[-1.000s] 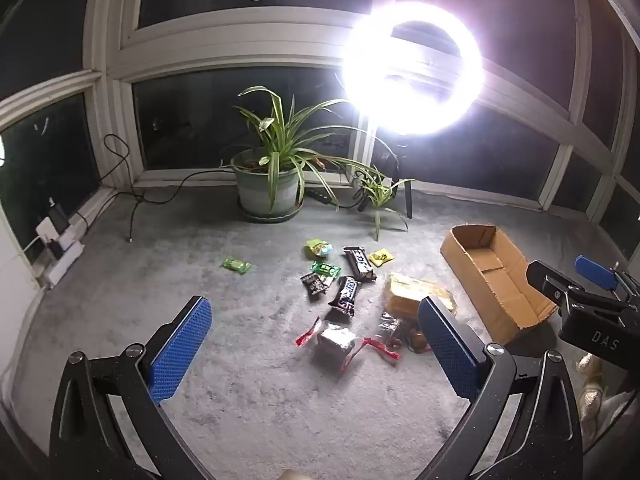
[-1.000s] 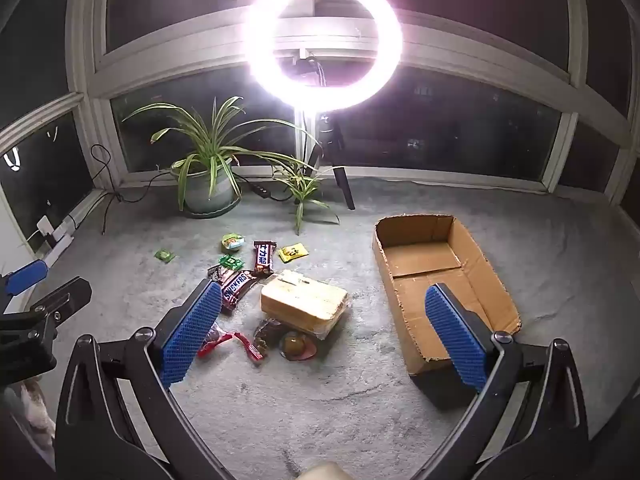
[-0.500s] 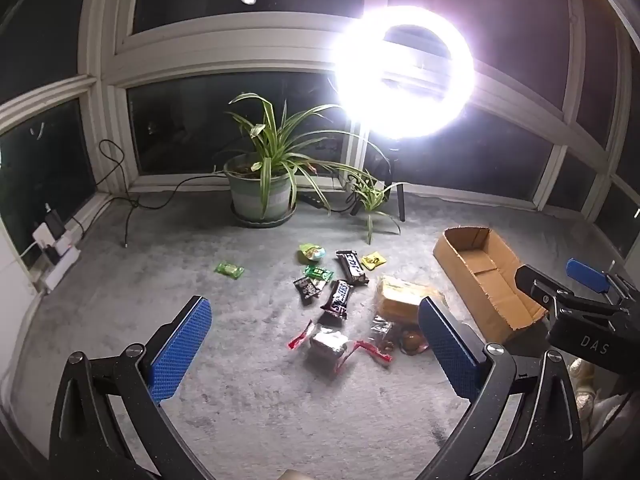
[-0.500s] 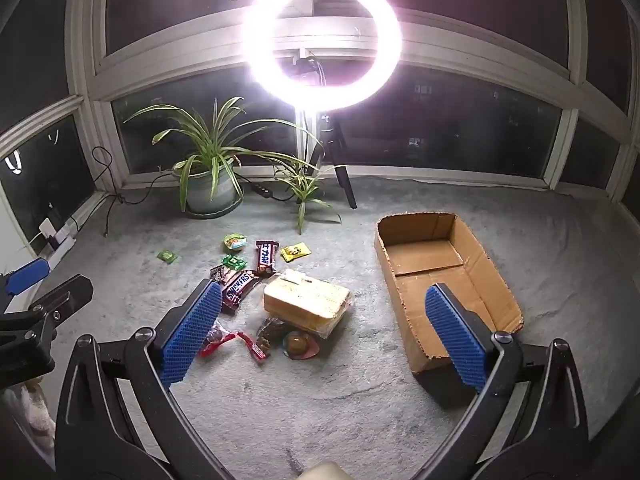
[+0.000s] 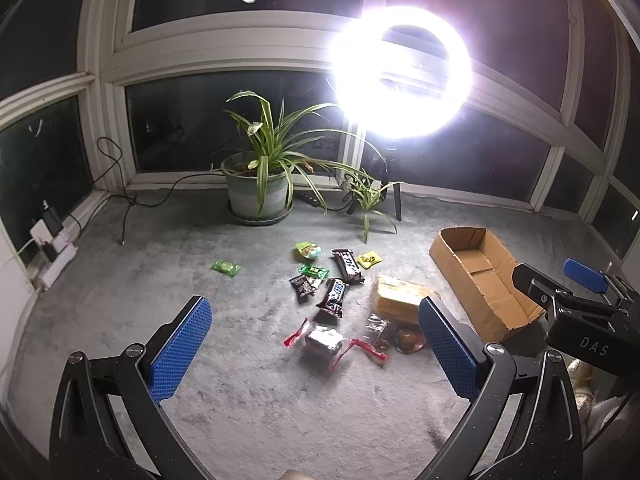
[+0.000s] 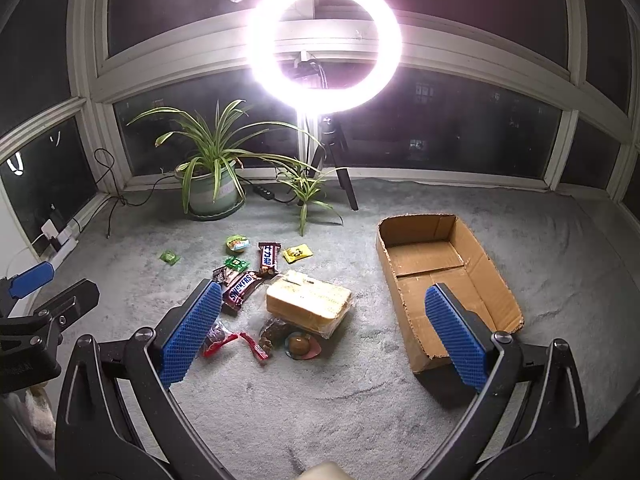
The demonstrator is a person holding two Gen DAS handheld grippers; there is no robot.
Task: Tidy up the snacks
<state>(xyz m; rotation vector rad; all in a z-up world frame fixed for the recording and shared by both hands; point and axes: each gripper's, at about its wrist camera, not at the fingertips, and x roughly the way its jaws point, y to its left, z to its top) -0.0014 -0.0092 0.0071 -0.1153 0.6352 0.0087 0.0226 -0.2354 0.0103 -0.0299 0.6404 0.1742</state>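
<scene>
Seemingly before any pickup, both grippers, left gripper [image 5: 314, 354] and right gripper [image 6: 334, 330], hover with fingers spread and empty; next, the near snacks [image 6: 316, 306] need grasping for the cardboard box [image 6: 486, 276] at right.

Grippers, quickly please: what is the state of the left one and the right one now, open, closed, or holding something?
Left gripper: open, holding nothing, above the carpet.
Right gripper: open, holding nothing, above the carpet.

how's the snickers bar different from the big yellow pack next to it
The Snickers bar is slim, flat and dark brown; the yellow pack is bulkier, blocky and pale in clear wrap. The bar lies left of the pack, farther from the cardboard box. Both lie on the carpet, ungripped.
</scene>
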